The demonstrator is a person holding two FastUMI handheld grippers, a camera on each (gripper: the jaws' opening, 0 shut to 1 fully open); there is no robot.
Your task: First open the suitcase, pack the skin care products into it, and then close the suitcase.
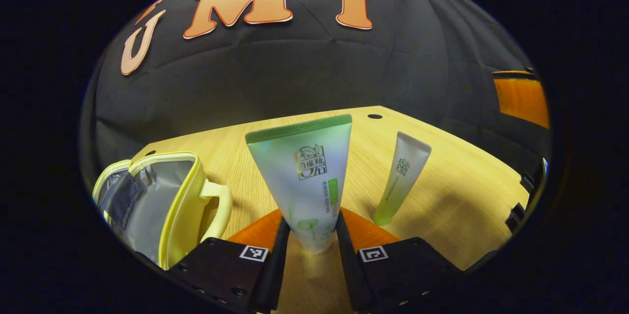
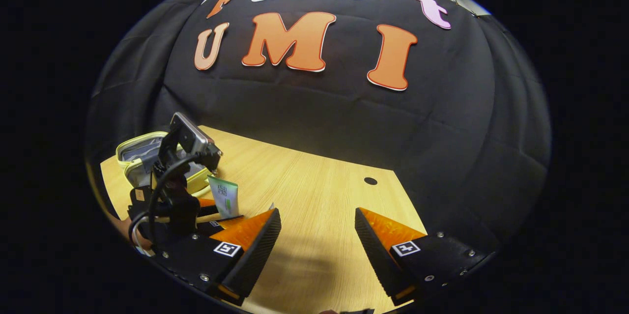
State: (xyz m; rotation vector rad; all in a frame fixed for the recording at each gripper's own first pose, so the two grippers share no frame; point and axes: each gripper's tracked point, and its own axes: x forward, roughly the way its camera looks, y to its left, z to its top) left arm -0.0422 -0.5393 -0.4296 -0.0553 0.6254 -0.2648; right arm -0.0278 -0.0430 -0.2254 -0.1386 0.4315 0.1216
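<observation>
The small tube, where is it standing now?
In the left gripper view, the small tube stands upright on the wooden table, right of the big tube that the left gripper holds.

Pretty clearly a staged recording booth, not anyone's home: black cloth wall draped all around the back, a plain light wood table with a cable hole in it, and hardly any furnishings around.
</observation>
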